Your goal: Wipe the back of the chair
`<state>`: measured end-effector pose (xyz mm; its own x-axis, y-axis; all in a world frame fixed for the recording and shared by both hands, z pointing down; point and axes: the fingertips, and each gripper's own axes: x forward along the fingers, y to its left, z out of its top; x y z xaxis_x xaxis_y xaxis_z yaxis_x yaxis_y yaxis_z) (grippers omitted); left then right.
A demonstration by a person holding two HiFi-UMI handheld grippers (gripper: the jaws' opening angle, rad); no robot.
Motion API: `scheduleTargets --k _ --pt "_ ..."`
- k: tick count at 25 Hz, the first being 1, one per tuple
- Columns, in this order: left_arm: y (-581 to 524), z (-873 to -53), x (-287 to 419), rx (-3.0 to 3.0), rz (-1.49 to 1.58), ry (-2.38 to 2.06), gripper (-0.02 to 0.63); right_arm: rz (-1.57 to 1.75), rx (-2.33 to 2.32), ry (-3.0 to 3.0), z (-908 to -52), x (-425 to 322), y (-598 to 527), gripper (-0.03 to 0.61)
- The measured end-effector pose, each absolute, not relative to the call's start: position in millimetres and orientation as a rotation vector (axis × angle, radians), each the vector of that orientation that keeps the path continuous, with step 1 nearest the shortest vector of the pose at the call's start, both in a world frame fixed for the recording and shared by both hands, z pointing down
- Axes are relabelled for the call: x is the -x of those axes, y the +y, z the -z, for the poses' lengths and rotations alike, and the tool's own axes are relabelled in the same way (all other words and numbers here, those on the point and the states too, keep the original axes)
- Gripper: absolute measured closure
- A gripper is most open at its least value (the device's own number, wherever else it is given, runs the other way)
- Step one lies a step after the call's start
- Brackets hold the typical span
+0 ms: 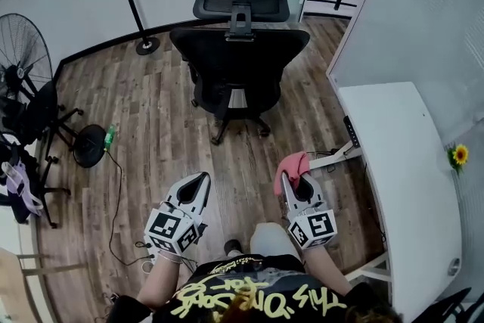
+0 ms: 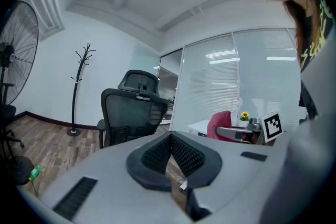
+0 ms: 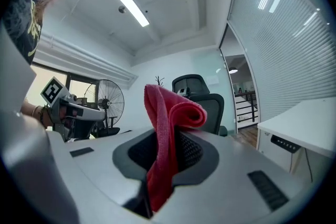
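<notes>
Your right tongs (image 1: pixel 295 181) clamp a red cloth (image 3: pixel 163 113). Your left tongs (image 2: pixel 170 136) are closed together, empty. The black chair (image 1: pixel 239 57) stands on the wood floor (image 1: pixel 159 125) ahead, back facing you, well apart from both.

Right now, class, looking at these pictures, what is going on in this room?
A person stands on a wood floor with a gripper in each hand, facing a black office chair a little way ahead. The right gripper is shut on a folded red cloth. The left gripper has its jaws together and holds nothing. The cloth is well apart from the chair, so wiping has not yet begun.
</notes>
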<state>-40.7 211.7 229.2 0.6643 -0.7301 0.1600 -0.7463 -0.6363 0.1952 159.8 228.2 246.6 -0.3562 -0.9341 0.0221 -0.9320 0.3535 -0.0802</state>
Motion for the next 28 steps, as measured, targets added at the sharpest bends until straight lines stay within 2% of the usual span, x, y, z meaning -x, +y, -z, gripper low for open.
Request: scheduleTargets --k 9,20,28 --pt "163.8 -233.8 18.4 -2.642 -0.101 -1.181 0.620 0.106 1.748 2.581 -251.2 -174.4 181.3 0.514" --pt "32.8 -224.5 -26.5 -2.650 -0.077 -1.302 0.620 0.016 1.534 2.727 -247.0 -189.1 42.1 0.514" --pt "-26.2 -227.6 -67.4 -2.634 -0.129 -1.316 0.620 0.061 1.422 2.794 -251.9 -205.6 -14.4 0.512"
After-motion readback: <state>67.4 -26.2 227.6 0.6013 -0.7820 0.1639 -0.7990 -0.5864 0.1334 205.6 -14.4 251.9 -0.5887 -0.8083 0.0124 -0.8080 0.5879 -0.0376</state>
